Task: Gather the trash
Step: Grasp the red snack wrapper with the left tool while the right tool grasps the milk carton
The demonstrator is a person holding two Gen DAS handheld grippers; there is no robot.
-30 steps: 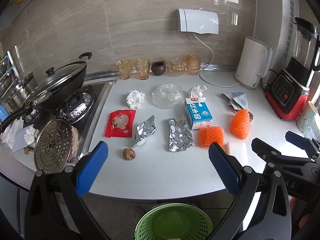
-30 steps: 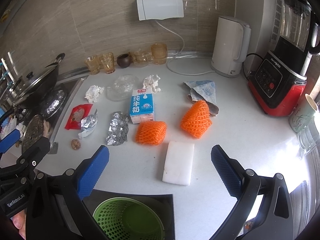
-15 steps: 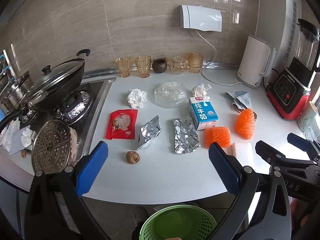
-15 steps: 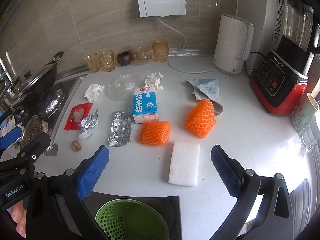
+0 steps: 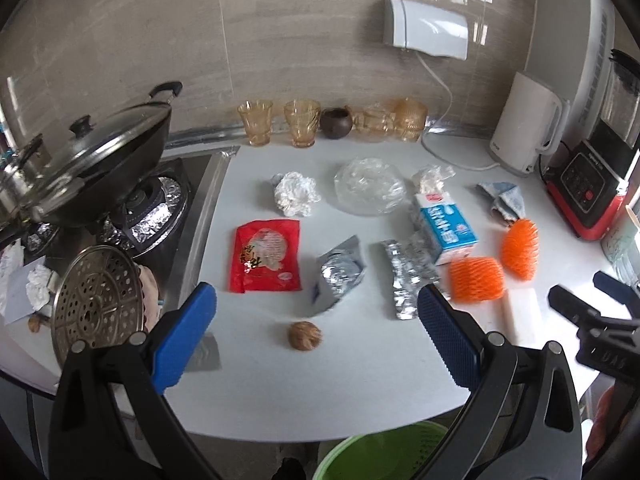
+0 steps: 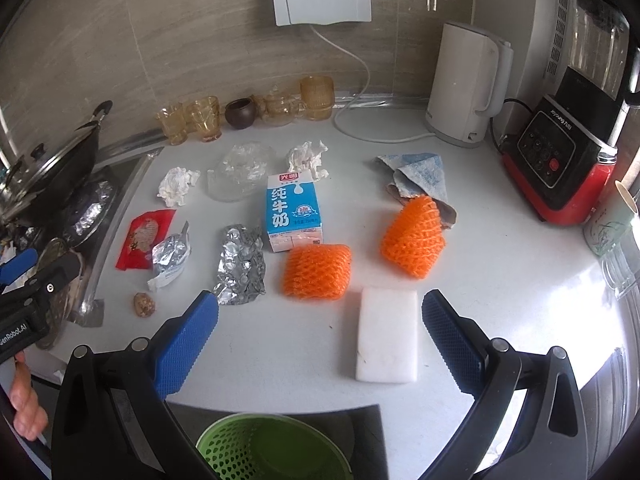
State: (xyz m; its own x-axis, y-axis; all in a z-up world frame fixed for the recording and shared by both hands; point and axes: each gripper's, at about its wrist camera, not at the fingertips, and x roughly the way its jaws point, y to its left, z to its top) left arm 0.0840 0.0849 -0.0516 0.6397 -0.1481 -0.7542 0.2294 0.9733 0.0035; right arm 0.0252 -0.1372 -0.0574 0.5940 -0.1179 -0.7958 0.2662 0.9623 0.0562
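Below the counter's (image 6: 500, 300) front edge stands the green basket (image 6: 272, 448), seen whole only by the right wrist. Both the left gripper (image 5: 316, 336) and right gripper (image 6: 320, 340) hang spread wide, holding nothing. Near the front edge: a white foam block (image 6: 387, 334) and a brown nut (image 5: 305, 335). Mid-counter lie orange nets (image 6: 317, 271), crumpled foil (image 6: 241, 266), a red wrapper (image 5: 266, 255) and a milk carton (image 6: 293, 210). Only the left wrist shows the perforated steamer plate (image 5: 98, 300).
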